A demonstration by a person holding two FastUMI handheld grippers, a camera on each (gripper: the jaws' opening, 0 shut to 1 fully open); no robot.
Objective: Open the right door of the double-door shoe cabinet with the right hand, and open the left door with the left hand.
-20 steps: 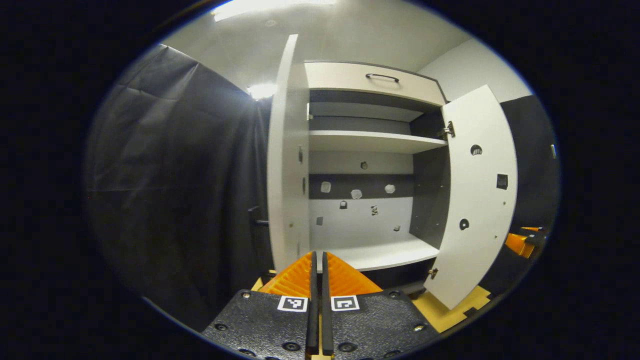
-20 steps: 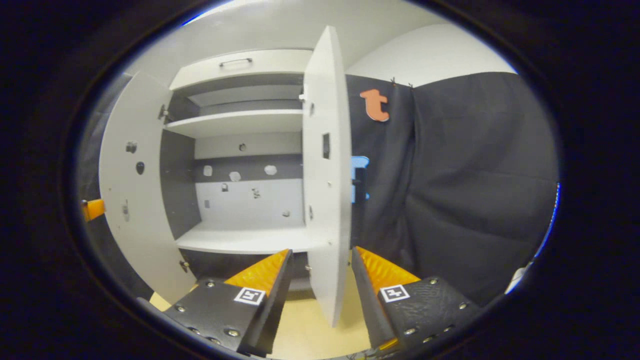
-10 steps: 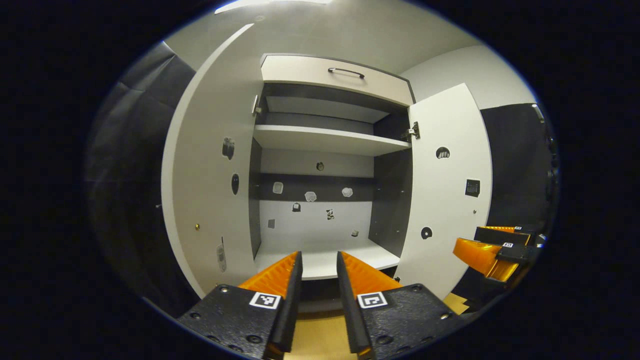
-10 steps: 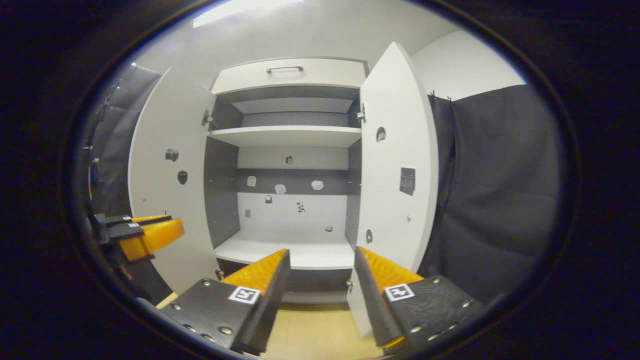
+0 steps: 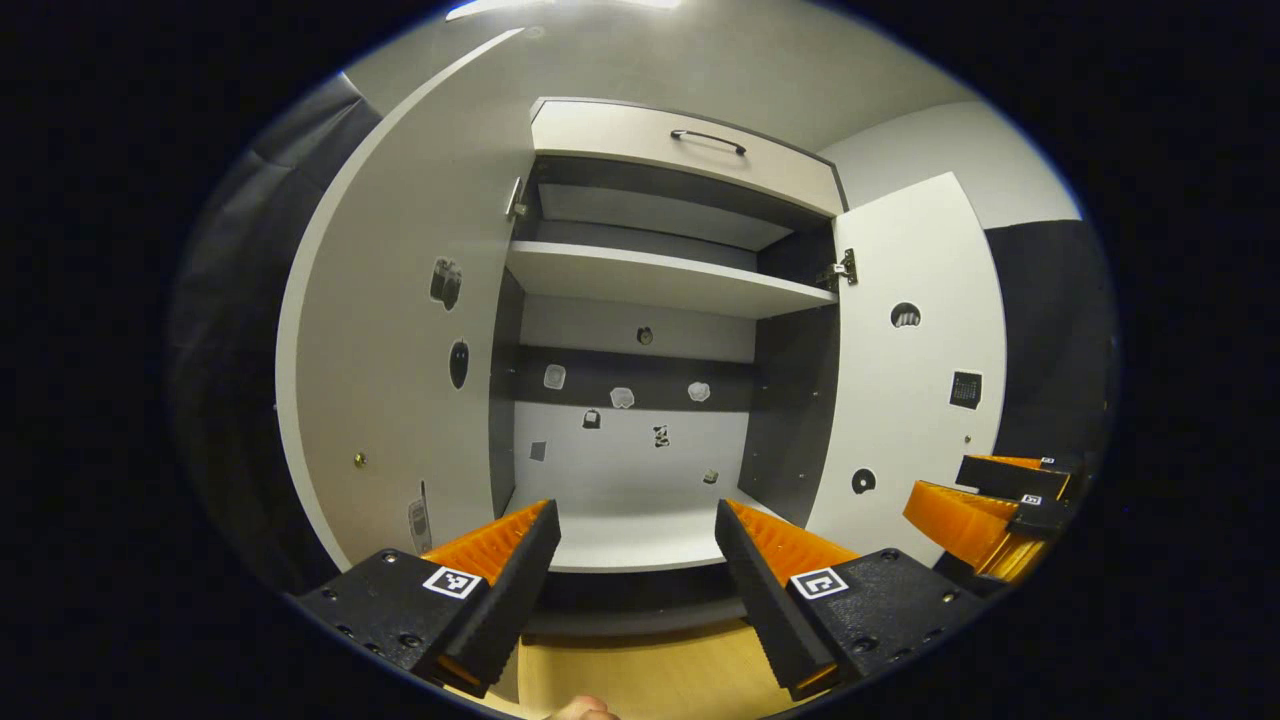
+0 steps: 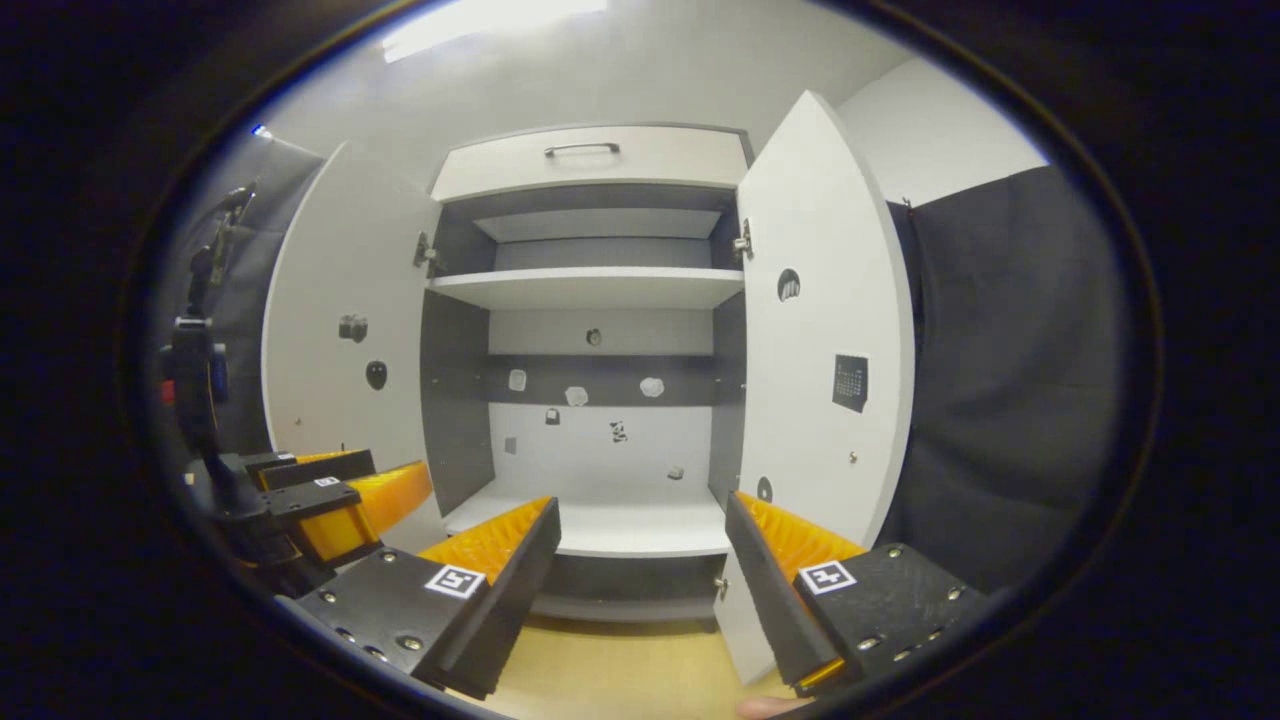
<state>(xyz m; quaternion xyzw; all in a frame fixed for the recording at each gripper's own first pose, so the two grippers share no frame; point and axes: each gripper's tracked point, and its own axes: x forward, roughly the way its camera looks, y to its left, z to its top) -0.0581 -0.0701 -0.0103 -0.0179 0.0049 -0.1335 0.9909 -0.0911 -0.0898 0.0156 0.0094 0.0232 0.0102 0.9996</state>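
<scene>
Shoe cabinet straight ahead, both doors swung wide. Left door standing open at the left of the left gripper view, right door open at the right of the right gripper view, bare shelves and a top drawer between them.

Left gripper spread wide, holding nothing, clear of the door. Right gripper likewise parted and empty, its right finger just in front of the right door's lower edge; touching or not, hard to say through the fisheye.

Doors: flat, stiff panels on side hinges, probably light and free-swinging. Smooth faces, so likely slippery to a pinch. Best hold judged to be the free vertical edge, fingers straddling the panel's thickness, well away from the hinge side for leverage. No handles visible on these inner faces.

Task looks essentially done; at most a little more swing left on either door.
</scene>
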